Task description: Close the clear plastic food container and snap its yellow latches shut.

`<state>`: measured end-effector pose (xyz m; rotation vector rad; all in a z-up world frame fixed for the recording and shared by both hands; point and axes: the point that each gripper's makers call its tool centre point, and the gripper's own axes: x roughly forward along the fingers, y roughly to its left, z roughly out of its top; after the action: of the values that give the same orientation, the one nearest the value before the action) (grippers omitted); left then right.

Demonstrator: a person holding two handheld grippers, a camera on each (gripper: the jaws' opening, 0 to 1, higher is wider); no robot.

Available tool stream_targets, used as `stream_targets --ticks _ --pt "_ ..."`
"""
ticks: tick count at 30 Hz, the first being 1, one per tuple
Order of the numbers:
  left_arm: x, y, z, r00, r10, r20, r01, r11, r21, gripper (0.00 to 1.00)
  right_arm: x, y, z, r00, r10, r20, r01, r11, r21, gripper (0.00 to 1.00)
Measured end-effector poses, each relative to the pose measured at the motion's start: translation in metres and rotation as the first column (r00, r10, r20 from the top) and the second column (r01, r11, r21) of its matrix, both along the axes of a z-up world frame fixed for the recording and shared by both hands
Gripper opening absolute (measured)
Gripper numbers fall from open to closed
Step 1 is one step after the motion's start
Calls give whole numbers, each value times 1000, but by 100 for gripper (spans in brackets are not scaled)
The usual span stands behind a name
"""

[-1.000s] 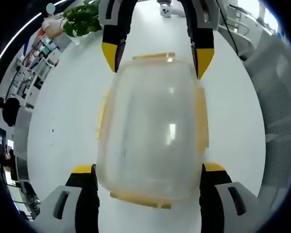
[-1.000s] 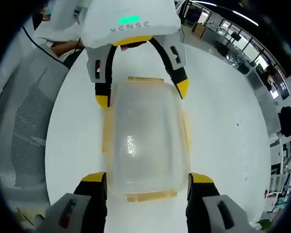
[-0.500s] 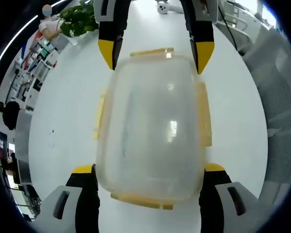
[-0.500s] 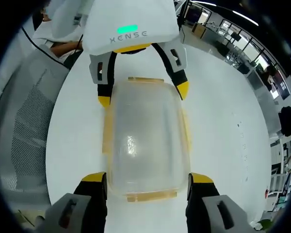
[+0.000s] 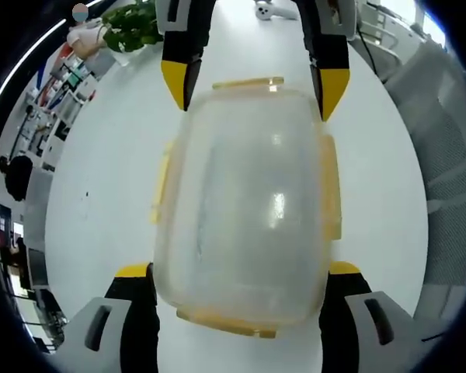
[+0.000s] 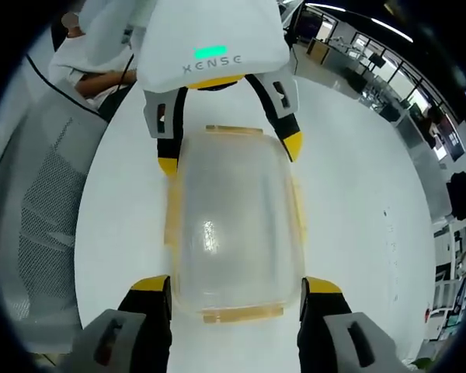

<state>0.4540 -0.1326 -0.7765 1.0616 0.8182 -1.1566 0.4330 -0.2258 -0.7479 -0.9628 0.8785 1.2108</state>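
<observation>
the clear rounded plastic food container with yellow latches (image 5: 245,206) sits on the white table (image 5: 101,186) between both grippers. the left gripper (image 5: 238,284) and right gripper (image 6: 227,291) straddle its ends, jaws spread wide — light, smooth, slippery walls, probably; press the stiff yellow latch flaps (image 6: 242,313) instead.

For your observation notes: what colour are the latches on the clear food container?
Yellow. The latches on the container show best in the left gripper view.
</observation>
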Motion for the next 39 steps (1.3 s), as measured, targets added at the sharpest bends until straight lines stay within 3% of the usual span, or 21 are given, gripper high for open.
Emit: stream_targets --ticks 17,39 --pt "11 16 -1 1000 24 -5 -24 1000 -11 85 13 16 0 1000 15 -3 -15 1000 -8 64" --pt "27 18 -1 1000 29 -3 -29 999 -29 85 29 18 -1 1000 27 4 -27 999 -21 65"
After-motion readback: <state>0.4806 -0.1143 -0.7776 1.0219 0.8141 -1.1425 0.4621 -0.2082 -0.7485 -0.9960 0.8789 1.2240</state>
